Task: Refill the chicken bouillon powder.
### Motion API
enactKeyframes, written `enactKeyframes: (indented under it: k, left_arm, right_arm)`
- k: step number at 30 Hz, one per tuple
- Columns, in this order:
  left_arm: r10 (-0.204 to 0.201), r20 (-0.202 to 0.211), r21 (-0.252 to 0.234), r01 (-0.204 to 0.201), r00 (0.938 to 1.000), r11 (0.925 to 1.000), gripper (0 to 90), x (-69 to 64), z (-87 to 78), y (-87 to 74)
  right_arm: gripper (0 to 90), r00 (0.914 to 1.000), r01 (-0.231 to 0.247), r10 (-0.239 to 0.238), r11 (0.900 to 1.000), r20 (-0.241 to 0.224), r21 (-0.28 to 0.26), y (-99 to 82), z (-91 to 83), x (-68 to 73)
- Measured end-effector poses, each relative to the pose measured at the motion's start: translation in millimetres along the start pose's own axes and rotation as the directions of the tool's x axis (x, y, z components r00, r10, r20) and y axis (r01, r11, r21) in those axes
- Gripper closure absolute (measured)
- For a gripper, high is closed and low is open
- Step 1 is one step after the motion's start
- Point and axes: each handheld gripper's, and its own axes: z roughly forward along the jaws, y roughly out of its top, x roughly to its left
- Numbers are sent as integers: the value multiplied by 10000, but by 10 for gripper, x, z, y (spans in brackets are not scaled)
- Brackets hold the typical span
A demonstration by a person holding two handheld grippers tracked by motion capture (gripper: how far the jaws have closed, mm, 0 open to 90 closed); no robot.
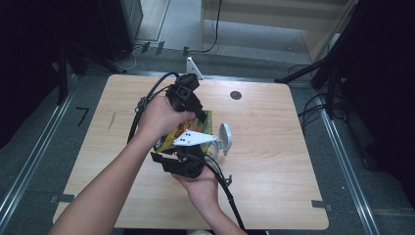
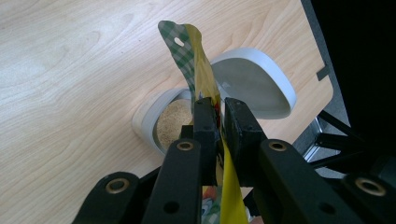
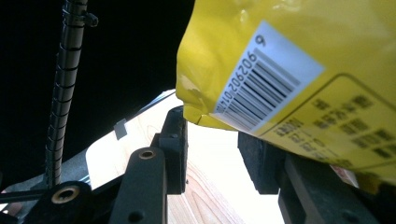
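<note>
A yellow bag [image 1: 201, 125] with a green-checked top [image 2: 189, 51] hangs over the middle of the wooden table [image 1: 274, 161]. My left gripper [image 1: 198, 116] comes down from above and is shut on the bag's upper part [image 2: 217, 109]. Below it stands a white jar [image 2: 142, 119] with tan powder inside, its white lid [image 2: 254, 81] tipped open behind it. My right gripper [image 1: 191, 149] reaches up from the near side. The bag's bottom corner, with the barcode [image 3: 261, 84], sits between the right gripper's [image 3: 212, 140] jaws, and they press on it.
The jar's lid [image 1: 225, 138] stands upright right of the bag. A small black disc [image 1: 236, 95] lies farther back on the table, and a white bracket [image 1: 193, 66] sticks up at the far edge. Cables trail from both grippers. Dark stands flank the table.
</note>
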Motion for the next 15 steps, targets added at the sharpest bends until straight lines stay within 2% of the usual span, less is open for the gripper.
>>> enactKeyframes:
  k: [5,15]
  left_arm:
    - [89,-59,17,-89,9999,10000,834,-36,9,16]
    - [334,-174,100,-333,9993,9994,825,-84,13,35]
  right_arm:
    - [644,9998,-161,160,9998,-76,-71,4,-6,-9]
    - [645,9998,-174,173,9998,-99,-87,16,-24,-18]
